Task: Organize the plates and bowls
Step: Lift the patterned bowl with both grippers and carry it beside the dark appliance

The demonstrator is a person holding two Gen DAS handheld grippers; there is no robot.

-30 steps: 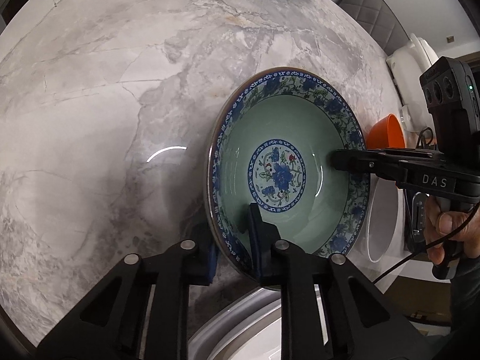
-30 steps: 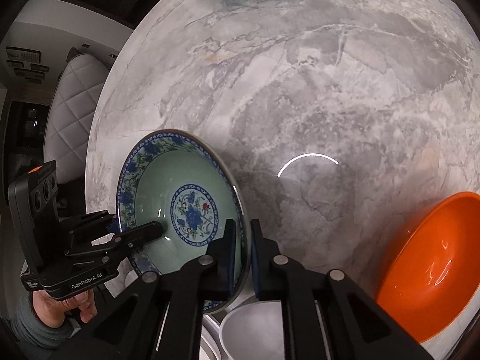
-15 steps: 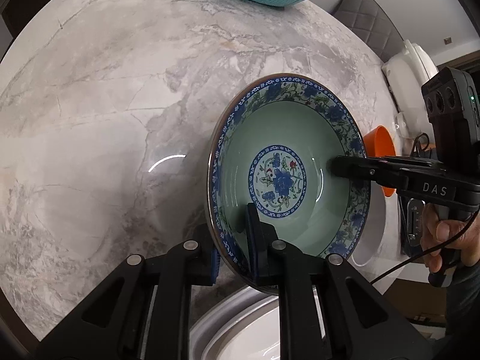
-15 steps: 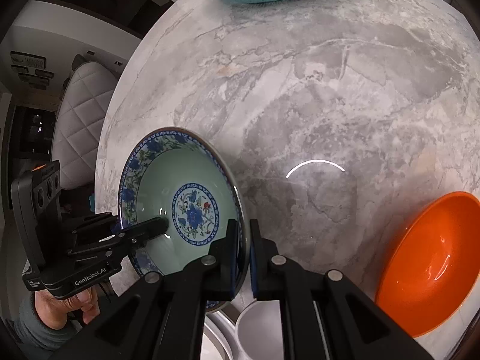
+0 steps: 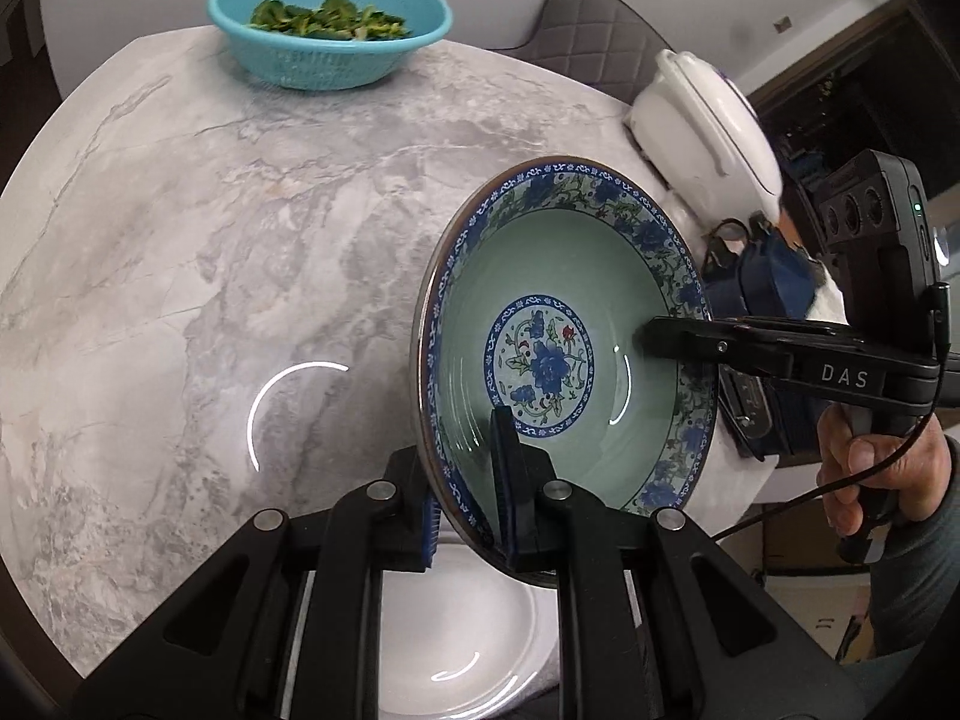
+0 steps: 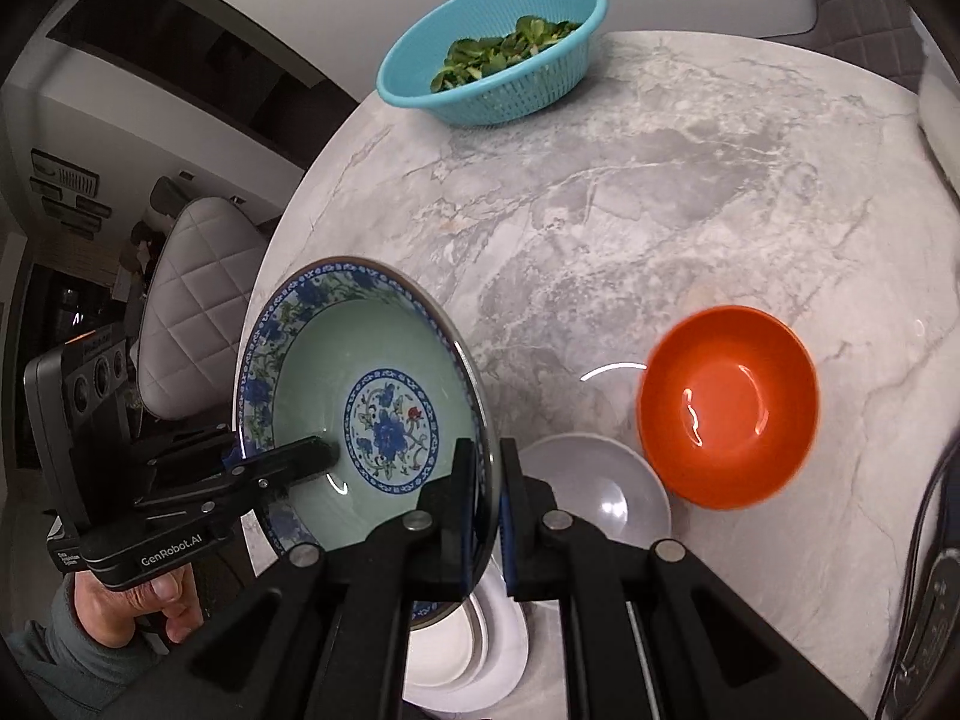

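A green bowl [image 5: 543,360] with a blue floral rim hangs tilted above the marble table [image 5: 180,240], carried at two opposite rim points. My left gripper [image 5: 468,498] is shut on its near rim, one finger inside and one outside. My right gripper [image 5: 678,342] clamps the far rim from the right. In the right wrist view the same bowl [image 6: 390,420] sits left of centre, with my right gripper [image 6: 486,480] shut on its edge and my left gripper [image 6: 270,456] biting the opposite side. A white plate [image 5: 468,648] lies below the bowl.
A teal basket [image 6: 492,54] of greens stands at the table's far edge. An orange bowl [image 6: 726,408] and a small grey bowl [image 6: 606,492] sit to the right, beside stacked white plates [image 6: 474,642]. A white appliance [image 5: 708,132] and quilted chairs [image 6: 192,276] border the table.
Both grippers have risen with the green bowl between them. The table looks farther away, and the teal basket and the white plate below have come into fuller view.
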